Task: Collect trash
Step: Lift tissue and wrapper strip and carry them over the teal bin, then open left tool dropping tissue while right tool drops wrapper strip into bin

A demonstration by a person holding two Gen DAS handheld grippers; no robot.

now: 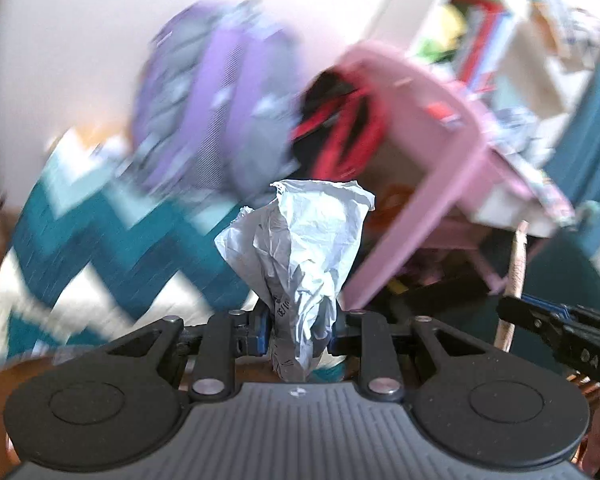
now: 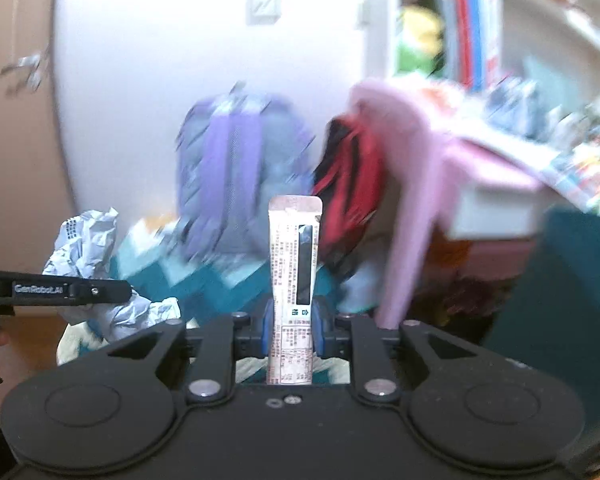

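Left wrist view: left tool (image 1: pixel 300 330) clamped narrow on crumpled paper (image 1: pixel 300 248), which sticks up past the pads, in front of the purple backpack (image 1: pixel 216 100). Right tool (image 2: pixel 292 330) pinches upright stick sachet (image 2: pixel 296 264), same backpack behind.

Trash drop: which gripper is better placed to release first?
Neither clearly. The left gripper grips crumpled paper, the right gripper a sachet; no bin is visible.

surface: bed's zigzag teal-and-white quilt (image 1: pixel 80 240) | on it: purple backpack (image 1: pixel 216 96) (blurred, upright against the wall)
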